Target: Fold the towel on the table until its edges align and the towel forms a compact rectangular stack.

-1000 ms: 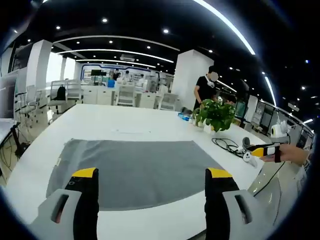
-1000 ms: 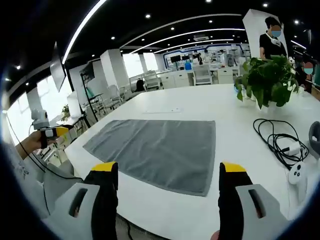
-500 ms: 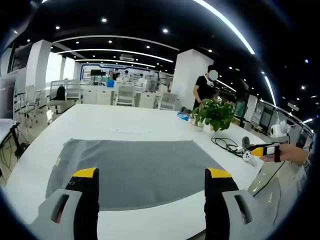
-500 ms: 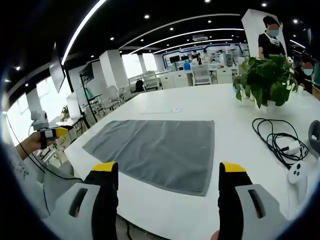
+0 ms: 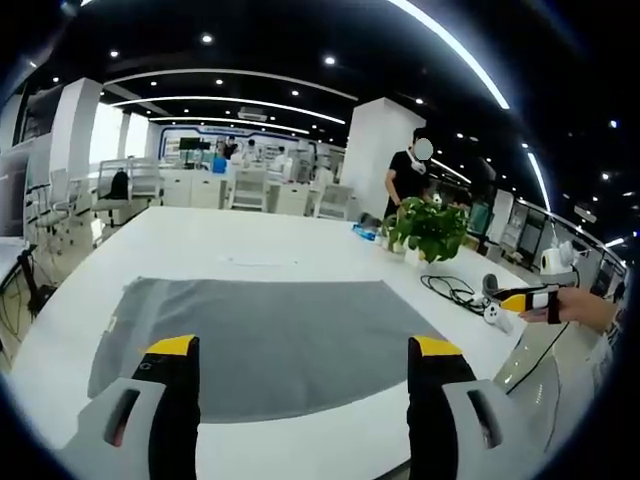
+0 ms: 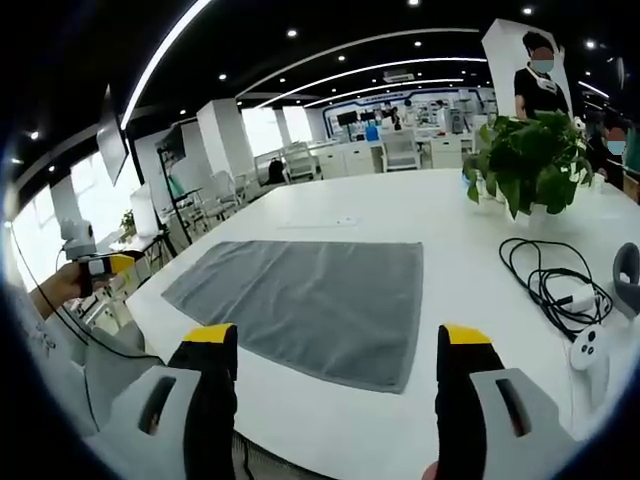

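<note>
A grey towel (image 5: 265, 340) lies spread flat and unfolded on a long white table (image 5: 250, 250), near the edge closest to the person. The left gripper (image 5: 298, 365) hangs above that near edge with its yellow-tipped jaws spread wide, holding nothing. In the right gripper view, the right gripper (image 6: 338, 350) is likewise spread apart and empty, short of the towel (image 6: 300, 300). To the right of the towel stand a leafy potted plant (image 6: 525, 160), a coiled black cable (image 6: 545, 280) and a white handheld controller (image 6: 585, 350). No writing is legible anywhere.
</note>
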Motion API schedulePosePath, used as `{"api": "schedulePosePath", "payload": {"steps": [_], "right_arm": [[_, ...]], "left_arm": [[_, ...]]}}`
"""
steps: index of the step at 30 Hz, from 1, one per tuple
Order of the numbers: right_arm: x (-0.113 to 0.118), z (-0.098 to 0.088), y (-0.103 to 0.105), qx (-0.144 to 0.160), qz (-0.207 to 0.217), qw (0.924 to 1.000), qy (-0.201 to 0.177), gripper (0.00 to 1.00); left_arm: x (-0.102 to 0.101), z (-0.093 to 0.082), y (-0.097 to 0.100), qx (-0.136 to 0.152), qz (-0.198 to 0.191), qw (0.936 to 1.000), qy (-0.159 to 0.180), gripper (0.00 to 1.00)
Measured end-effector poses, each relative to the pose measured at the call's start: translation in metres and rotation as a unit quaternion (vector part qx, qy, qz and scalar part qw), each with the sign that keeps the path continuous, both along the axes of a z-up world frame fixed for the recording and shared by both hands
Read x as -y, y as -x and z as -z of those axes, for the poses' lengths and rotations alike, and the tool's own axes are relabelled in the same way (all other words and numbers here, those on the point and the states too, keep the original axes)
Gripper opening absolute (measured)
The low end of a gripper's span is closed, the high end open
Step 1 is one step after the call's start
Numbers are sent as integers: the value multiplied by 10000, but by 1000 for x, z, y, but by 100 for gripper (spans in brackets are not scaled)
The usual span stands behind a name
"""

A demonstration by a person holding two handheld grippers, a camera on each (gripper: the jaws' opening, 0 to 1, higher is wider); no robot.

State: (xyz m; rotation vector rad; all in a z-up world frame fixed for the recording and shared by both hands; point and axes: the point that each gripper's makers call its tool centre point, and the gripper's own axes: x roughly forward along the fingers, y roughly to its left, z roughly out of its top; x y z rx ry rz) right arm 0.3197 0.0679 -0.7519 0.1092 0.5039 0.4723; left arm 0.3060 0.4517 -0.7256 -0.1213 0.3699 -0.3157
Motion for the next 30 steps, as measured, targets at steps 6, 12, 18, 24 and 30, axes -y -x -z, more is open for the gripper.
{"api": "schedulePosePath", "payload": {"steps": [6, 12, 18, 24, 30], "right_arm": [[3, -1, -1, -4, 43, 10000, -1, 82], [4, 0, -2, -8, 42, 10000, -3, 82], [4, 1, -1, -21, 56, 10000, -21, 82], [5, 4, -1, -65, 90, 9999, -80, 82], [9, 5, -2, -71, 71, 9999, -59, 82]], "left_arm": [[5, 1, -2, -14, 65, 10000, 10, 88], [6, 1, -4, 9, 57, 10000, 7, 88], [-2, 0, -3, 9, -55, 10000, -29, 90], [-6, 1, -2, -15, -174, 9998, -29, 92], [-9, -4, -3, 89, -325, 9993, -145, 94]]}}
